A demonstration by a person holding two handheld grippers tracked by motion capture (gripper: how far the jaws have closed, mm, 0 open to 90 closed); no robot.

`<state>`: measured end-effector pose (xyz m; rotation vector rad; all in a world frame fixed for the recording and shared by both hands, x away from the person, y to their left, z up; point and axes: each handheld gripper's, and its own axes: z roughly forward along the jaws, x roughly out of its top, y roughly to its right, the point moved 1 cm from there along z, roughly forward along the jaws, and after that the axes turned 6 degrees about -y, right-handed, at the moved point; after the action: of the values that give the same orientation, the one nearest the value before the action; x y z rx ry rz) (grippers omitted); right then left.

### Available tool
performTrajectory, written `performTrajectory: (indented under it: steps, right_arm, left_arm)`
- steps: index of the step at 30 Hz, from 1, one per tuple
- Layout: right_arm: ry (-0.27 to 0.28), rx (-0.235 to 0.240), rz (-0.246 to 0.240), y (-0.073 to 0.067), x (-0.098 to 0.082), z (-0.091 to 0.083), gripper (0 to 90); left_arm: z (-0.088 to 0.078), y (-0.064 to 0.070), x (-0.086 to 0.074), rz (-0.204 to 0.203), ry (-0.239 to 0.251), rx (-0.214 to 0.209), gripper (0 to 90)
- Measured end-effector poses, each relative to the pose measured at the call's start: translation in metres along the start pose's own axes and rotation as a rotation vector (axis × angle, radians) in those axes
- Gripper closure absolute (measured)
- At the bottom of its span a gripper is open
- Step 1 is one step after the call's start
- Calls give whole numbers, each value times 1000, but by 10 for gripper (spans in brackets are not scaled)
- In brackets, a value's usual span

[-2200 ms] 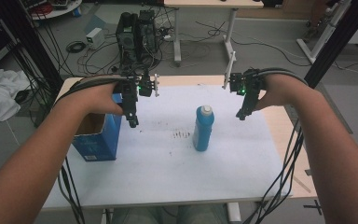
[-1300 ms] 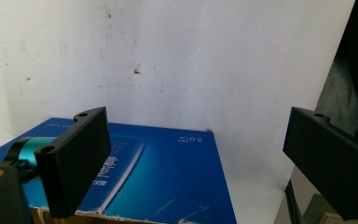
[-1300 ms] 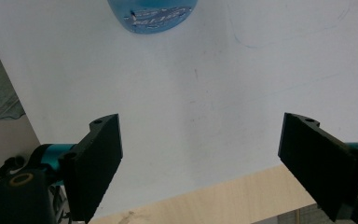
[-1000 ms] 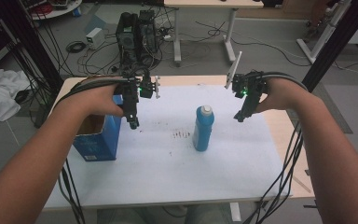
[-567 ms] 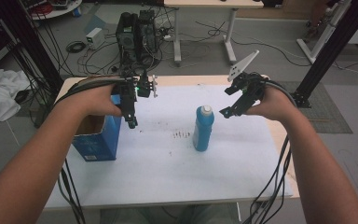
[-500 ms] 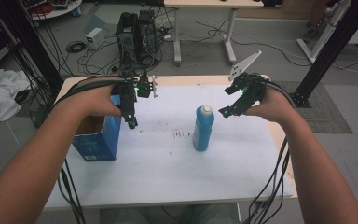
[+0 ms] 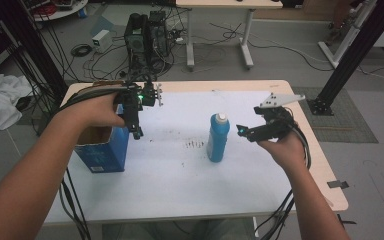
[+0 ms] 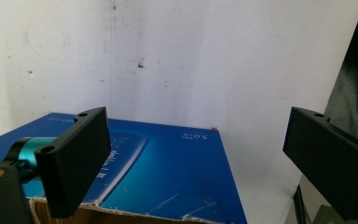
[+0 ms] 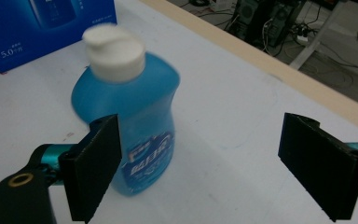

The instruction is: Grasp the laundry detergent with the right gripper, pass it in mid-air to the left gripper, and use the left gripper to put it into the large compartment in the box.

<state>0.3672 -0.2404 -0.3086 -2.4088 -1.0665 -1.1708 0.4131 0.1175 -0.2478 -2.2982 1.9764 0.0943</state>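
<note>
In the right gripper view, blurred blue bottle (image 9: 133, 112), base behind a finger (image 9: 95, 170).

The blue bottle (image 7: 218, 137) is standing upright near the middle of the surface (image 7: 180, 180), with bare white top lying open all around it, so the right hand-held gripper (image 7: 245, 131), hanging just to the bottle's right with its jaws spread wide and nothing between them, is facing an unblocked path to it. The blue box (image 7: 102, 148) is sitting at the left edge, directly under the left hand-held gripper (image 7: 137, 131), whose jaws are also gaping apart above the box's open top. Between box and bottle a wide strip of surface is lying free, marked only by small dark specks (image 7: 195, 145).
</note>
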Motion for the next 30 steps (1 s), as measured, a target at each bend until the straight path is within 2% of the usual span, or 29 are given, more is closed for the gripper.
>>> performTrajectory:
  steps: [1, 2, 3, 4, 5, 6, 8, 10, 11, 12, 13, 15, 19, 22, 27, 30]
  right_arm:
    - [1, 6, 5, -4, -7, 1, 127]
    - [3, -7, 22, -12, -20, 4, 127]
    - [3, -7, 22, -12, -20, 4, 127]
    - [26, -7, 42, -20, -33, 5, 127]
    - [26, -7, 42, -20, -33, 5, 127]
    - [45, -10, 56, -29, -44, 8, 127]
    - [48, -9, 89, -39, -55, 11, 127]
    - [60, -8, 100, -48, -65, 17, 127]
    - [60, -8, 100, -48, -65, 17, 127]
    - [51, -13, 109, -56, -72, 23, 127]
    - [51, -13, 109, -56, -72, 23, 127]
    - [43, 9, 154, -67, -77, 32, 127]
    - [58, -22, 139, -72, -77, 42, 127]
    - [73, -53, 174, -77, -72, 55, 127]
    - [77, -57, 215, -80, -69, 67, 127]
    - [87, -95, 239, -82, -67, 80, 127]
  left_arm:
    - [0, 0, -1, 1, 2, 3, 74]
    - [1, 1, -1, 5, 8, 4, 74]
    - [1, 1, -1, 5, 8, 4, 74]
    - [1, 3, -1, 7, 13, 1, 74]
    - [1, 3, -1, 7, 13, 1, 74]
    - [1, 3, -2, 7, 12, 0, 74]
    - [1, 4, -2, 9, 13, 4, 74]
    - [1, 4, -2, 10, 9, 8, 74]
    - [0, 4, -3, 9, 10, 8, 74]
    - [0, 5, -3, 8, 18, 8, 74]
    - [0, 5, -3, 8, 18, 8, 74]
    - [1, 5, -3, 11, 19, 12, 74]
    - [0, 6, 0, 19, 13, 12, 74]
    - [0, 8, 1, 23, 11, 14, 74]
    - [0, 8, -1, 18, 14, 12, 74]
    - [-1, 9, -3, 20, 10, 18, 74]
